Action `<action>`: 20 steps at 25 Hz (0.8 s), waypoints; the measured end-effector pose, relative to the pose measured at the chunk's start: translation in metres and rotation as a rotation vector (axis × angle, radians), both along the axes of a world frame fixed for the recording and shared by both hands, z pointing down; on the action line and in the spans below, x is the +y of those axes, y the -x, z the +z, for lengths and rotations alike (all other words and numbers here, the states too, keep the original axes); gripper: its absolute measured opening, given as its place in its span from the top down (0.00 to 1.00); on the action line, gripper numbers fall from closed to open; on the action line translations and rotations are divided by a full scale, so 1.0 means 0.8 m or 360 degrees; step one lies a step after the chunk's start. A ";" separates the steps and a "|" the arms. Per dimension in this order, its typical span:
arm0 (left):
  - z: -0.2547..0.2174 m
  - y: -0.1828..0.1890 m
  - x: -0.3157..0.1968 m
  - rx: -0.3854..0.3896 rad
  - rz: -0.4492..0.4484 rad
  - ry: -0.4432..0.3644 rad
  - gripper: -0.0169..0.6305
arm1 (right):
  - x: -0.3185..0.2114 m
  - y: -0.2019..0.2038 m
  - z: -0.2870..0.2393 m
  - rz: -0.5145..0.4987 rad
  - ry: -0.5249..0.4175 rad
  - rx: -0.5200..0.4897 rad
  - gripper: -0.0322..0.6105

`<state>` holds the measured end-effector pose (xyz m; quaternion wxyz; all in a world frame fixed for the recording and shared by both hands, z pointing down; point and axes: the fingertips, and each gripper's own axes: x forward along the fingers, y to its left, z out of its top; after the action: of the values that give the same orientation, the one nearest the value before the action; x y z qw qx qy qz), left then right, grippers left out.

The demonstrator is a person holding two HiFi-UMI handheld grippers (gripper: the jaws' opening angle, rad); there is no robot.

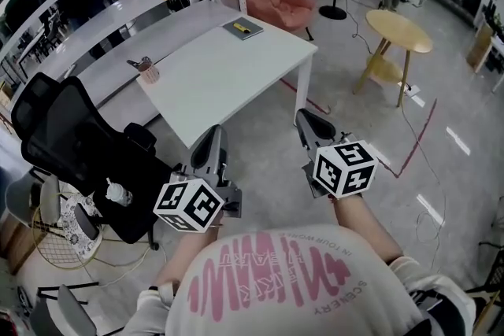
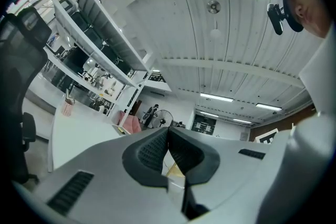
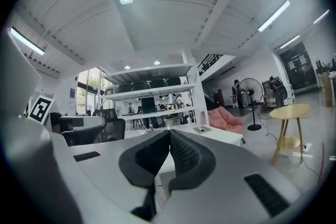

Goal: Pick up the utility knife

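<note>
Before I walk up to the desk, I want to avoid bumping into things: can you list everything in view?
table: one, white, straight ahead
book: one, grey, table's far corner
small item: one, yellow, on the book
cup: one, pink, table's left edge
office chair: one, black, left of the table
armchair: one, pink, beyond the table
side table: one, round, light wood, far right
fan: one, black, beside the armchair
shelving: one, white, far left
left hand-held gripper: one, grey, jaws shut, empty
right hand-held gripper: one, grey, jaws shut, empty
</note>
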<state>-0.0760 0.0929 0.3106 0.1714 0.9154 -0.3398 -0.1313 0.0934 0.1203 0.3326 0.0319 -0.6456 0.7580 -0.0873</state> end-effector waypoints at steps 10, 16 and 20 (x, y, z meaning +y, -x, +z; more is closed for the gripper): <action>0.027 -0.019 -0.040 -0.0071 0.0001 0.0109 0.94 | -0.037 -0.019 0.045 -0.0012 0.0124 -0.0117 0.92; 0.039 -0.047 -0.077 -0.0099 0.0068 0.0100 0.94 | -0.072 -0.052 0.062 0.0064 0.0149 -0.0165 0.92; 0.050 -0.060 -0.125 -0.0112 0.0069 0.0128 0.94 | -0.115 -0.064 0.066 0.0065 0.0169 -0.0150 0.92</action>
<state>-0.0279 -0.0068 0.3509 0.1988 0.9190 -0.3307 -0.0815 0.1446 0.0280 0.3857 0.0349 -0.6569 0.7367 -0.1570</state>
